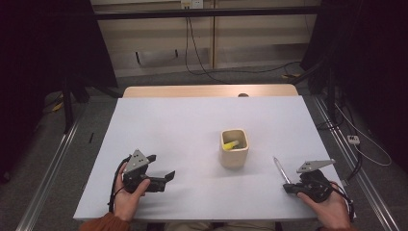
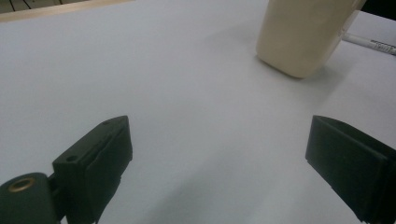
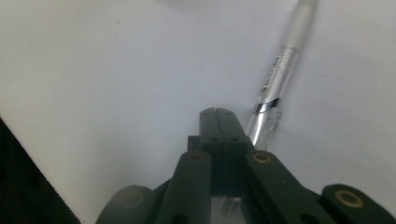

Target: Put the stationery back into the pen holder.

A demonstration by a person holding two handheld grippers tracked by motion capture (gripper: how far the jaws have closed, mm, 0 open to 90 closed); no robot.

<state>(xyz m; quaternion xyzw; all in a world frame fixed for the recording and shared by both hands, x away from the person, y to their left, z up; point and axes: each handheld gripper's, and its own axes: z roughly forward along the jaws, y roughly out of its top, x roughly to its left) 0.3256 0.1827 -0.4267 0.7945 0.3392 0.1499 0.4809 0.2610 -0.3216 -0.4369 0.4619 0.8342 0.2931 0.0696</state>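
Two grippers work this table (image 1: 183, 120), and reading from the left: the left gripper (image 1: 161, 175) sits low with its jaws spread wide and nothing between them; in the left gripper view the bare white surface lies between its fingers (image 2: 95, 165), and the cream cup (image 1: 234, 147) stands well ahead of the right-hand finger. A yellow item (image 1: 231, 144) rests inside that cup; what it is I cannot tell. Further right, the right gripper (image 1: 287, 187) has its jaws pressed together on the lower end of a silver pen (image 1: 280, 169); the barrel slants up and away past the fingertips toward the cup, seemingly lifted off the surface. My reading is that the pen is picked up and the carry to the cup comes next: raise it, bring it over the cup's mouth, tilt it tip-down, then let go. How much of the pen sits between the pads is hidden by the jaws themselves (image 3: 219, 135)
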